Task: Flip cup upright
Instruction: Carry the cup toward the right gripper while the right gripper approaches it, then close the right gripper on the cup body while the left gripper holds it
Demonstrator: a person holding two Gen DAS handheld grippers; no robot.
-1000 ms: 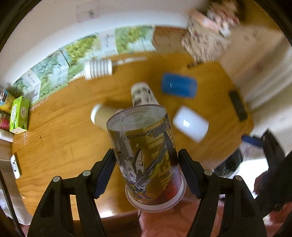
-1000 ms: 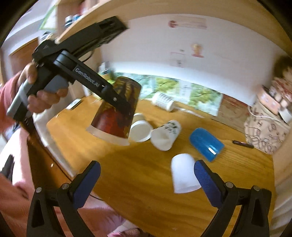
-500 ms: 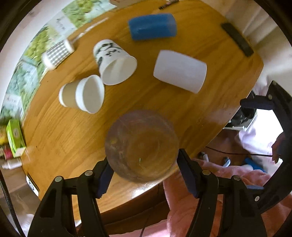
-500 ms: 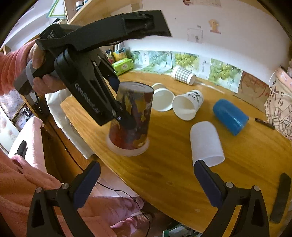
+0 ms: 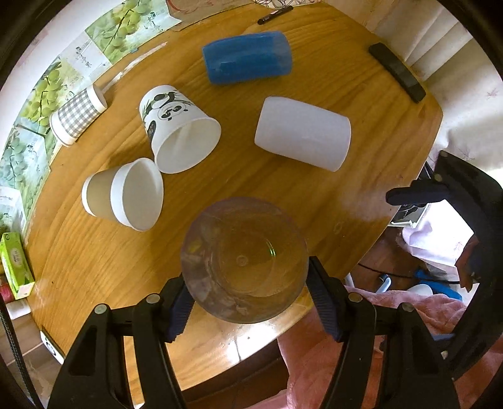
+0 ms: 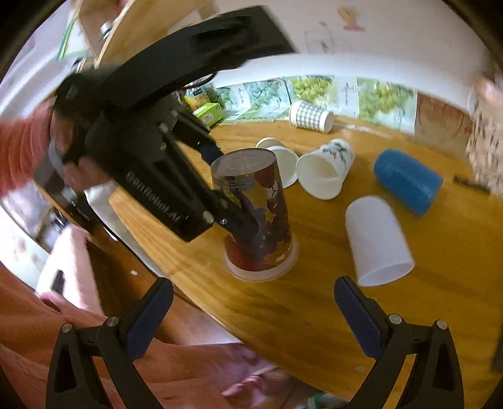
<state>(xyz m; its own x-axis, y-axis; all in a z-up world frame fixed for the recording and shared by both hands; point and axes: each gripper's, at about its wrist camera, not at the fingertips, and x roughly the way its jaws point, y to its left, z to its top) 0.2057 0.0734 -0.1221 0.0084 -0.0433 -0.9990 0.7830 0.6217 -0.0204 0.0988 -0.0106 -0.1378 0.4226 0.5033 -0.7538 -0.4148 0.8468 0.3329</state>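
Note:
A clear printed plastic cup [image 5: 243,264] stands mouth-down on the wooden table [image 5: 361,195] near its front edge. My left gripper [image 5: 245,299] is around it, its blue pads at the cup's sides; the grip looks closed on it. In the right wrist view the same cup [image 6: 254,214] stands rim-down with the left gripper [image 6: 232,188] clamping it from the left. My right gripper [image 6: 251,314] is open and empty, just off the table's front edge.
Lying on their sides: a white cup [image 5: 301,133], a blue cup [image 5: 246,56], a panda paper cup [image 5: 177,135], a brown paper cup [image 5: 122,193], a checked cup [image 5: 77,114]. A black remote [image 5: 396,72] and pen [image 5: 273,14] lie at the far edge.
My left gripper carried the printed cup down from the air and set it rim-down on the table. My right gripper shifted slightly and stayed open.

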